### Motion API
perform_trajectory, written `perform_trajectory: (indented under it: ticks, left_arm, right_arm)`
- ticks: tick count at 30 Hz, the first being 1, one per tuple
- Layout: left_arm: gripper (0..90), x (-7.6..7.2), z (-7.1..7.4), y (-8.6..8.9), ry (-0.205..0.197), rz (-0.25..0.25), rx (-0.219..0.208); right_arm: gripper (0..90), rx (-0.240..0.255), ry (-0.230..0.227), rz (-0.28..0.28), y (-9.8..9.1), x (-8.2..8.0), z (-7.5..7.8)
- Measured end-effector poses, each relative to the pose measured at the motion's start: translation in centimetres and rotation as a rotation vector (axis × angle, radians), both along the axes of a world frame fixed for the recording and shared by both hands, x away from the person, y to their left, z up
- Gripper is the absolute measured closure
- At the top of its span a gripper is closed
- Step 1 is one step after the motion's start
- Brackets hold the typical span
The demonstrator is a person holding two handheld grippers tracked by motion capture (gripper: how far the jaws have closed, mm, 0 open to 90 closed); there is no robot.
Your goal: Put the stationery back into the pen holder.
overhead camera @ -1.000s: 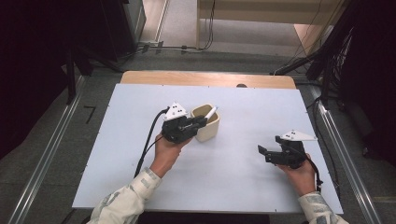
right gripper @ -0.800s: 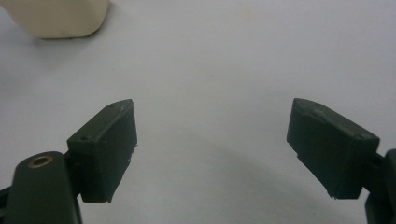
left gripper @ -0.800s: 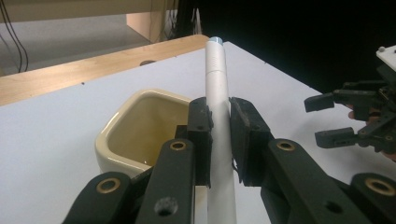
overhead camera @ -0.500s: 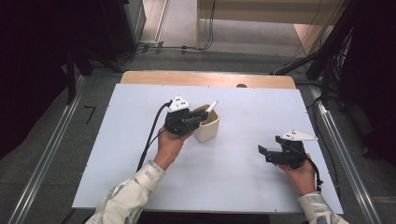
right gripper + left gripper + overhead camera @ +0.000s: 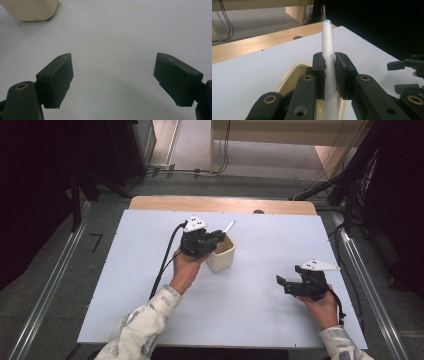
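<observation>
A white pen [image 5: 328, 62] is clamped in the left hand-held gripper [image 5: 214, 239] over the cream cup [image 5: 220, 256] near the surface's middle, release into it being judged next, while the right hand-held gripper [image 5: 285, 285] is held open.

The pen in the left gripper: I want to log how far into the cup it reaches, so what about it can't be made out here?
- Pen: lower end hidden behind the left gripper in the left gripper view.
- Cup: inside covered by that gripper in the high view.
- Pen's markings: too small to read.
</observation>
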State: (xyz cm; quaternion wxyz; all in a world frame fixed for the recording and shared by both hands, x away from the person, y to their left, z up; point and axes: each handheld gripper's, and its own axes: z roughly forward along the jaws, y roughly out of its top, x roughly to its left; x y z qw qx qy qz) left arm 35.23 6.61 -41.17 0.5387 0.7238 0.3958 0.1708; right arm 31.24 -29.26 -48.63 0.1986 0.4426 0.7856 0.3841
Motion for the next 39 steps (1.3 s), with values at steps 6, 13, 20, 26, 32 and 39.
perform_trajectory:
  ticks: [6, 13, 20, 26, 32, 39]
  left_arm:
    - [79.4, 0.5, 0.1, -0.4, 0.005, 0.002, 0.000]
    - [79.4, 1.2, 0.3, -0.6, 0.008, 0.013, -0.002]
    - [79.4, 1.7, 0.7, -1.0, 0.006, 0.017, -0.009]
    - [79.4, 2.2, 0.7, -1.5, 0.007, 0.019, -0.006]
    - [79.4, 2.6, 0.6, -1.7, 0.004, 0.024, -0.006]
    - [79.3, 3.0, 0.4, -1.7, 0.004, 0.027, -0.018]
  right_arm:
    - [14.2, 0.000, 0.001, 0.001, 0.0, 0.0, 0.0]
    - [14.2, 0.003, 0.001, 0.000, 0.0, 0.0, 0.0]
    - [14.2, 0.002, -0.001, 0.001, 0.0, 0.0, 0.0]
    - [14.2, 0.006, -0.002, 0.001, 0.0, 0.0, 0.0]
    - [14.2, 0.006, -0.002, 0.003, -0.1, 0.0, 0.0]
    - [14.3, 0.008, -0.001, 0.005, -0.1, 0.0, 0.0]
